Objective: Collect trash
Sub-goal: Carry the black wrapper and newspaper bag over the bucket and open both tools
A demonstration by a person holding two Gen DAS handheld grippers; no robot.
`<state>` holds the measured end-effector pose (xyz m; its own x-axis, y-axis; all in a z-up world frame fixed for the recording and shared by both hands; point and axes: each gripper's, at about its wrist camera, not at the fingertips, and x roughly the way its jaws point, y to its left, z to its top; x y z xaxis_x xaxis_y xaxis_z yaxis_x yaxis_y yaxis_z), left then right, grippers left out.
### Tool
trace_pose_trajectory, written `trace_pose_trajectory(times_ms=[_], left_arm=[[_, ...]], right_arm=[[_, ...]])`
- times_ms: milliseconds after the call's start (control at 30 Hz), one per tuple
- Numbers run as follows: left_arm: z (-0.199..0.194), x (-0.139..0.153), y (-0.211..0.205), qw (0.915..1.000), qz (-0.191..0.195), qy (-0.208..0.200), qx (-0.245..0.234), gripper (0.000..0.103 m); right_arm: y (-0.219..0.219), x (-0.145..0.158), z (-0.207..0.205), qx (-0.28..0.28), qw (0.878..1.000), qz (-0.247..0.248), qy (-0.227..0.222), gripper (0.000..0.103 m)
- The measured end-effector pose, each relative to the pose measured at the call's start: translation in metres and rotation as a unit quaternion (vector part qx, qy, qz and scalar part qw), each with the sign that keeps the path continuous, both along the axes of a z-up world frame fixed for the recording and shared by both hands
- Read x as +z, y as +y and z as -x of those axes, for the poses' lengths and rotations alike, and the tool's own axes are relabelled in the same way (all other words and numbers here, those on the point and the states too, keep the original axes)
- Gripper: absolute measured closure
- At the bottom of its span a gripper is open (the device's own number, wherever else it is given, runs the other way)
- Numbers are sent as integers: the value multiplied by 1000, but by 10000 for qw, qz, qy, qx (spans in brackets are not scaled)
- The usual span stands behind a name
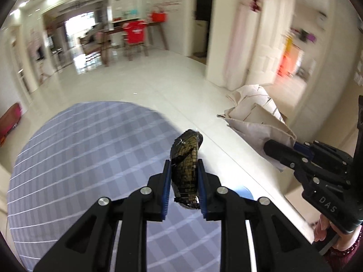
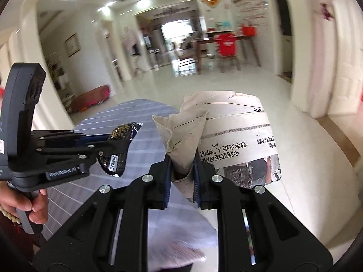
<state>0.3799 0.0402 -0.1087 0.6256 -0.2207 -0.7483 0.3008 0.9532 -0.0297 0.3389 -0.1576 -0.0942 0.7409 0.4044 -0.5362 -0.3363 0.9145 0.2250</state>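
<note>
Both tongs are loaded above a round table: the left gripper [image 1: 183, 181] is clamped on a crumpled black-and-gold snack wrapper [image 1: 187, 156] that stands up between its blue pads, while the right gripper [image 2: 182, 179] is pinched shut on a folded corner of a loosely rolled newspaper [image 2: 236, 140], the bulk of it jutting ahead of the jaws. The step in hand looks like the carry to a bin — none is in view. Doing it well likely means keeping both grips firm and the paper's free end high, since it hangs from one small pinch and could unroll or tear loose. Beneath and ahead of the tongs lies the grey checked tablecloth [image 1: 86, 154]; beyond it, glossy pale floor tiles [image 1: 145, 77]. Far ahead stands a dining table with a chair draped in a red shirt [image 2: 225, 43]. Ahead and to the right of the tongs a white door frame [image 1: 217, 52] narrows the way — the long paper could brush it.
</note>
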Motion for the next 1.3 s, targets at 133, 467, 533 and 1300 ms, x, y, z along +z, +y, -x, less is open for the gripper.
trace_pose_trajectory(times_ms=[133, 467, 533, 1300], left_arm=[[3, -25, -67, 9985, -40, 270, -480, 82], [-8, -107, -188, 9878, -214, 1019, -1161, 82], [-11, -118, -201, 9861, -182, 1146, -1189, 77], [-19, -125, -184, 9939, -496, 935, -317, 24]], right_arm=[[-72, -30, 20, -561, 9977, -303, 237, 86], [-189, -108, 61, -1643, 9793, -905, 757, 86], [-201, -117, 66, -1763, 9757, -999, 827, 86], [-184, -163, 38, -1590, 9726, -1129, 1267, 85]])
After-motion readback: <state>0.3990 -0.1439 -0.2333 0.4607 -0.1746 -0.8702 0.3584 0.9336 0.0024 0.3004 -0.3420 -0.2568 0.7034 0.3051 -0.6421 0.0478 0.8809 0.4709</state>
